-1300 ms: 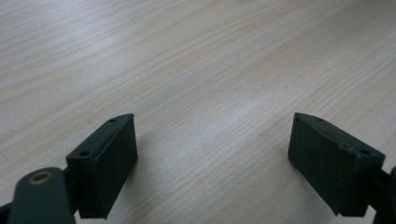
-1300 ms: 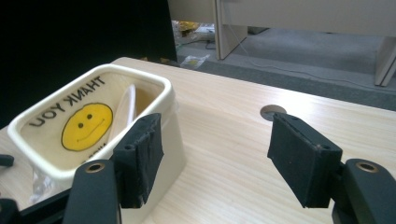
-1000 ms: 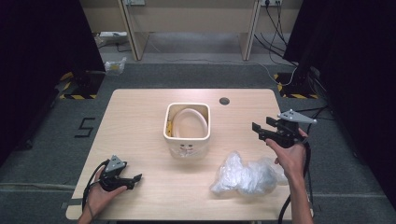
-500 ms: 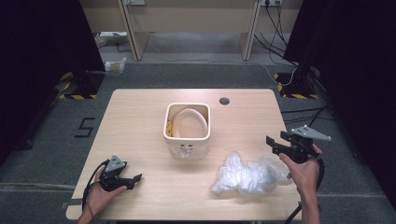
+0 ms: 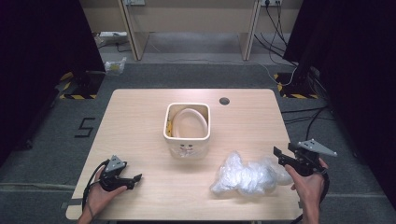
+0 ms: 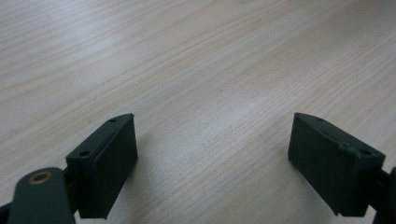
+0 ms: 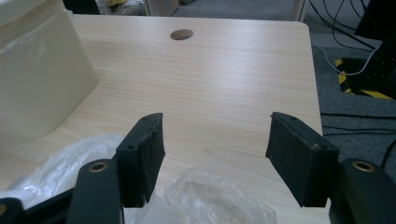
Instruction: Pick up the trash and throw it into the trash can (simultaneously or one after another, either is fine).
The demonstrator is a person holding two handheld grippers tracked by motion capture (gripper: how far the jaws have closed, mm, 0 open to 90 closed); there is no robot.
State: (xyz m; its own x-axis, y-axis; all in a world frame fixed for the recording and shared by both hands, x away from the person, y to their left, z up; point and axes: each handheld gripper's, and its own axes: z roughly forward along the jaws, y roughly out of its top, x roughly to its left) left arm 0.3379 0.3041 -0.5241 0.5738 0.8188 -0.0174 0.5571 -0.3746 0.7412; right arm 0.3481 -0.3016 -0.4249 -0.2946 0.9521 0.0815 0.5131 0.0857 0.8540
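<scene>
In the right gripper view the bin (image 7: 39,70) is cut off by the left and top edges, and the bag (image 7: 205,198) runs off the bottom behind the jaws. In the high view the bin's (image 5: 187,122) contents are too small to tell, and both forearms are cut by the bottom edge.
</scene>
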